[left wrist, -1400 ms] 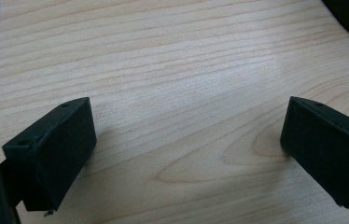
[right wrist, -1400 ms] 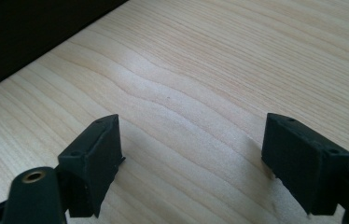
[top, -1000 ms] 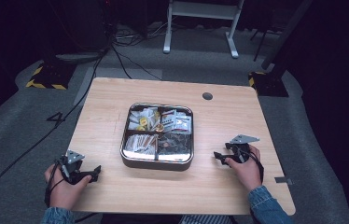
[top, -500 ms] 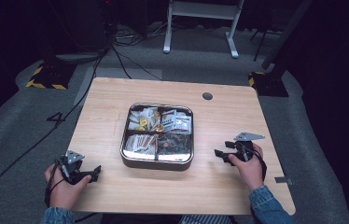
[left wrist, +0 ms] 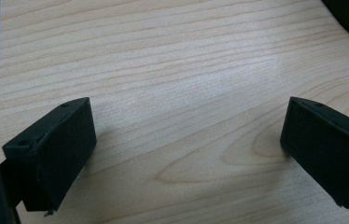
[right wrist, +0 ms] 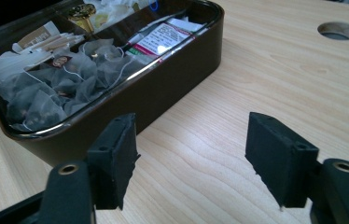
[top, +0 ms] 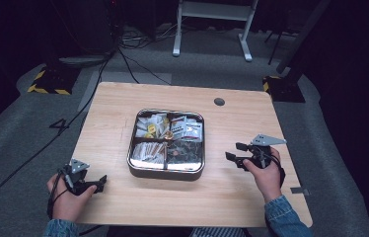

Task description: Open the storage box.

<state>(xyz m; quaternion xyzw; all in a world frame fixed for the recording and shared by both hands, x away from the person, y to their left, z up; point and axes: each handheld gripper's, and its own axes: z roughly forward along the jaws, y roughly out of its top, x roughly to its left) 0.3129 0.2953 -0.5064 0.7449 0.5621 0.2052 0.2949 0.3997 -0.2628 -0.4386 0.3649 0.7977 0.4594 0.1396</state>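
Observation:
A square dark tin [top: 138,165] with a shiny rim sits mid-table, split into compartments that hold tea bags [right wrist: 46,93], sachets [top: 190,129] and stick packets [top: 148,149]. My right gripper [top: 233,152] hovers just right of the tin, lifted off the wood and pointing at its side wall [right wrist: 163,91]. Its jaws have just been closing but stand apart with nothing between them [right wrist: 191,158]. My left gripper [top: 99,182] rests low at the table's front left corner, jaws wide over bare wood [left wrist: 186,140], empty.
A round cable hole [top: 219,101] lies behind the tin at the back right of the wooden table [top: 108,108]. Dark floor, cables [top: 128,64] and a white stand [top: 212,10] lie beyond the far edge.
My right gripper has risen off the table and its jaws have narrowed. The left hand and the tin have stayed put.

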